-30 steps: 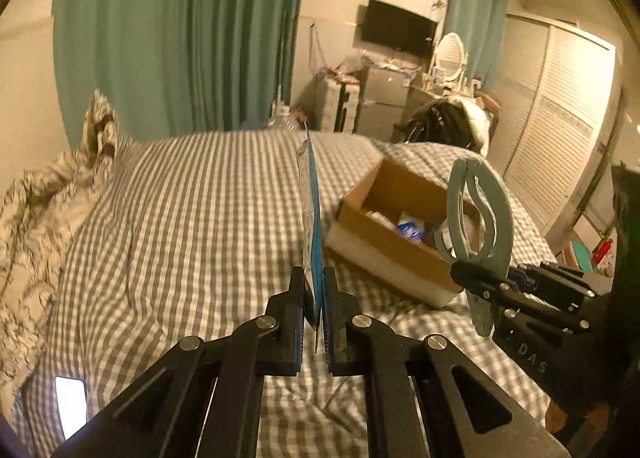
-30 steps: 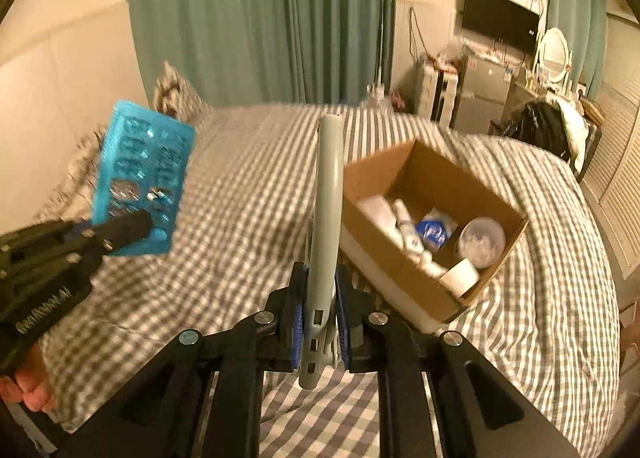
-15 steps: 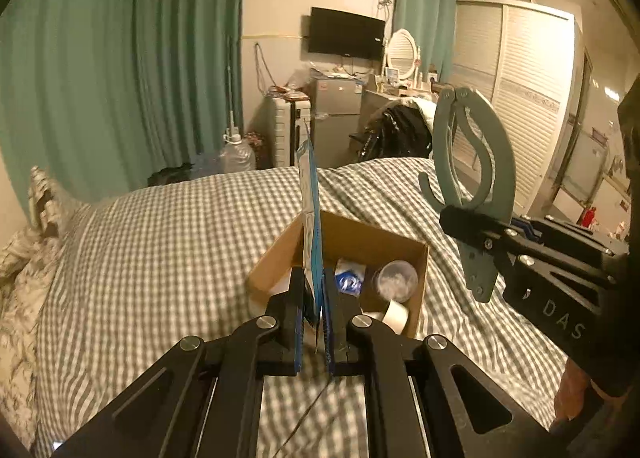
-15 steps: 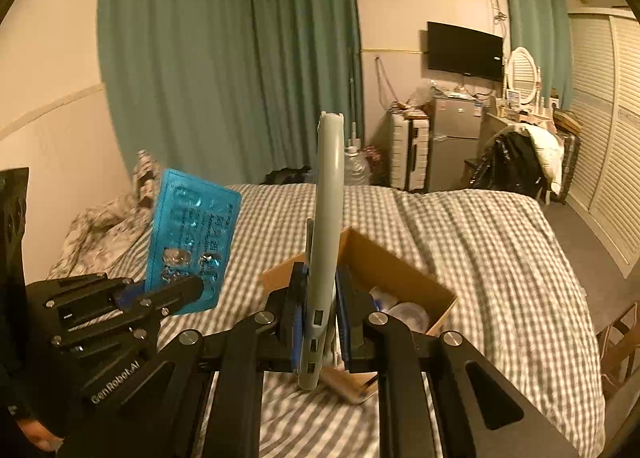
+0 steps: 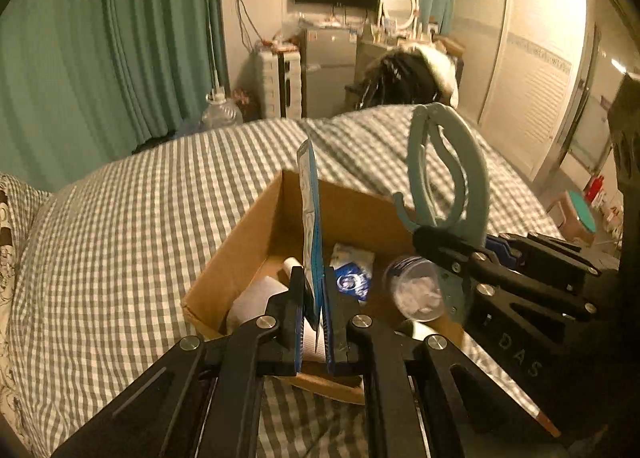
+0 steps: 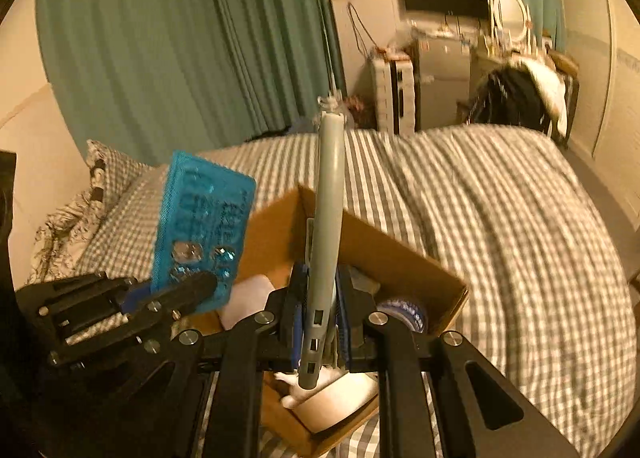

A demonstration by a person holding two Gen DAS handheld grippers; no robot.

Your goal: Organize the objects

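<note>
Cardboard box on the bed now sits directly beneath both grippers, whereas a second ago it lay off to the side, so the left gripper, clamped on a blue blister pack, and the right gripper, clamped on what looks like a grey-green plastic clip, seem ready to drop them in.

A second ago both tools were out over the bed's checked cover, to the left of the cardboard box. Now the left hand-held gripper has carried its blue blister pack across until it stands above the open box. The right hand-held gripper has brought its grey-green hook over the box as well, and the box sits much closer in both views.
</note>
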